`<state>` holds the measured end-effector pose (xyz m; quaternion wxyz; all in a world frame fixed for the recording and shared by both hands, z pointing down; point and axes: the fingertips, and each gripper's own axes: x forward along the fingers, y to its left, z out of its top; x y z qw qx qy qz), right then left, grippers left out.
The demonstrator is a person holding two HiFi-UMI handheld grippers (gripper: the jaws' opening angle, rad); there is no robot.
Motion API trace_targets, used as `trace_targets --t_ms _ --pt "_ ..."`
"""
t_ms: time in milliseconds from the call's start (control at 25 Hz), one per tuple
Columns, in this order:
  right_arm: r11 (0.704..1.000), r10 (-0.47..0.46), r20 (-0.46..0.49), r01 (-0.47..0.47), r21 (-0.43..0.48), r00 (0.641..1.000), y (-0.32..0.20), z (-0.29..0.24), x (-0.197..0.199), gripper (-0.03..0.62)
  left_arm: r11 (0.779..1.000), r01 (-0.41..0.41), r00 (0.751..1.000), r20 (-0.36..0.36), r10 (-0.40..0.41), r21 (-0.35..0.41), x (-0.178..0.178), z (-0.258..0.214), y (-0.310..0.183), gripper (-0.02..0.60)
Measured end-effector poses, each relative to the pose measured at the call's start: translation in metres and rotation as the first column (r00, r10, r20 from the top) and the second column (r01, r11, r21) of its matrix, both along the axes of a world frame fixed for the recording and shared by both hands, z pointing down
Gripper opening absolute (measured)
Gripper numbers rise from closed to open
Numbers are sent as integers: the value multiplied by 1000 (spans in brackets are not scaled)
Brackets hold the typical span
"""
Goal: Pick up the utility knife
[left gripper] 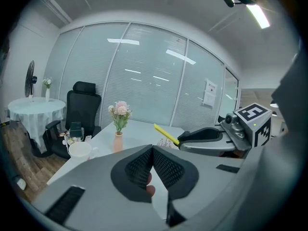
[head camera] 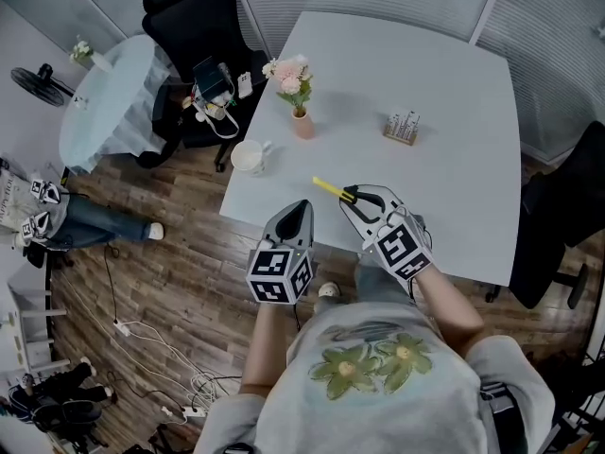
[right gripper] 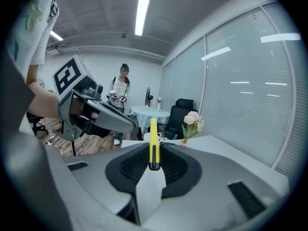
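Note:
The utility knife (head camera: 330,188) is yellow with a black end and is lifted above the white table (head camera: 454,187) near its front edge. My right gripper (head camera: 353,197) is shut on its black end, and the yellow body sticks out ahead to the left. In the right gripper view the knife (right gripper: 153,136) stands upright between the pads (right gripper: 168,165). My left gripper (head camera: 302,206) hovers just left of it at the table's edge, shut with nothing in it. The left gripper view shows its own closed tips (left gripper: 152,149) and, to the right, the knife (left gripper: 166,134) in the right gripper (left gripper: 185,139).
On the table stand a vase of pink flowers (head camera: 301,121), a white mug (head camera: 249,156) and a small holder (head camera: 402,128). A black office chair (head camera: 203,26) and a round clothed table (head camera: 113,97) are at the left. Another chair (head camera: 567,225) is right. Cables (head camera: 170,367) lie on the floor.

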<state>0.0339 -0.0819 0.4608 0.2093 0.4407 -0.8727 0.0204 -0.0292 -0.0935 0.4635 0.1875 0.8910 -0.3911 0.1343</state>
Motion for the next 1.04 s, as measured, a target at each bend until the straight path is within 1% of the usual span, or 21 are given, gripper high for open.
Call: trace_targets --t_ms 200,600,1040 --pt "999 25 18 -26 22 1000 9 -12 3 71 1000 -30 1000 0 30 6 6 -2 6 2" --pt "998 50 50 -53 44 997 22 -25 6 71 998 -63 998 5 63 14 13 -4 15 2" --pt "996 68 51 -70 50 996 26 -29 6 71 996 -83 996 10 83 8 14 -1 18 2"
